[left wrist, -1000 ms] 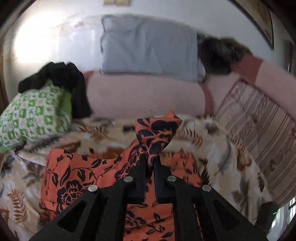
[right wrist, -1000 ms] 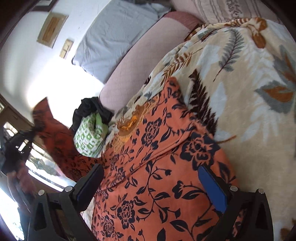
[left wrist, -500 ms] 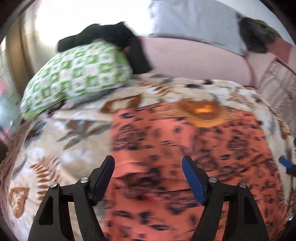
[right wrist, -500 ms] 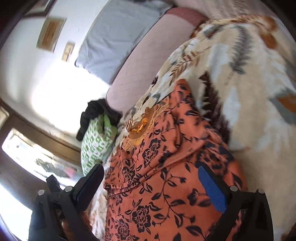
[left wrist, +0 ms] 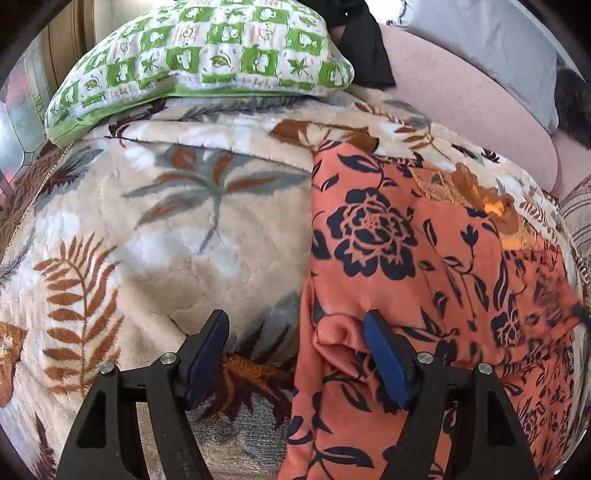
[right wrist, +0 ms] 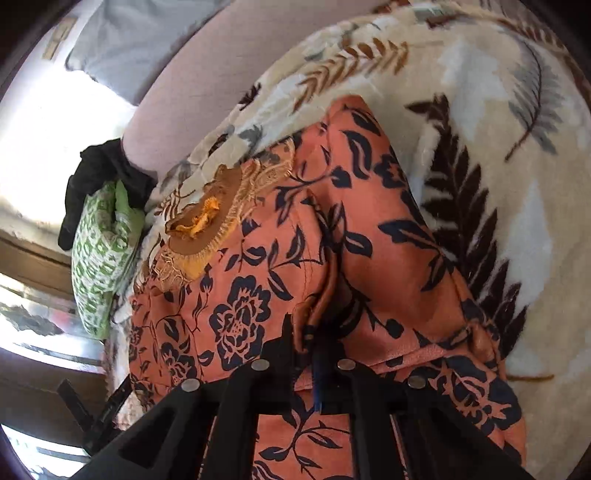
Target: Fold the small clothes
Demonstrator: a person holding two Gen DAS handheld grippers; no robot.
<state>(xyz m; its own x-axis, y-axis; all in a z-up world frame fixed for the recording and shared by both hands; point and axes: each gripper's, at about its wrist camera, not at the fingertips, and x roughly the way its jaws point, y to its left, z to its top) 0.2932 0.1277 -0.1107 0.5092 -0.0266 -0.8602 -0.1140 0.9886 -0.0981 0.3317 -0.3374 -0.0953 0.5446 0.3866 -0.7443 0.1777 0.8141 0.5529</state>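
Note:
An orange garment (left wrist: 424, 258) with a dark blue flower print lies spread on a leaf-patterned blanket (left wrist: 147, 240); its brown embroidered neckline (left wrist: 480, 199) points toward the far side. My left gripper (left wrist: 295, 347) is open and low over the garment's left edge, which runs between its fingers; the right fingertip (left wrist: 380, 350) rests by a small raised fold. In the right wrist view the same garment (right wrist: 258, 295) fills the middle. My right gripper (right wrist: 314, 332) is shut on a pinched-up ridge of its cloth near the right-hand edge.
A green-and-white checked pillow (left wrist: 207, 48) lies at the far left with black clothing (left wrist: 362, 55) behind it. A pink bolster (left wrist: 461, 103) and a grey pillow (left wrist: 498, 33) line the far side. The blanket (right wrist: 517, 147) extends right of the garment.
My left gripper let go of the garment corner it held up, opened, and dropped to the garment's left edge. My right gripper went from wide open to shut on a fold.

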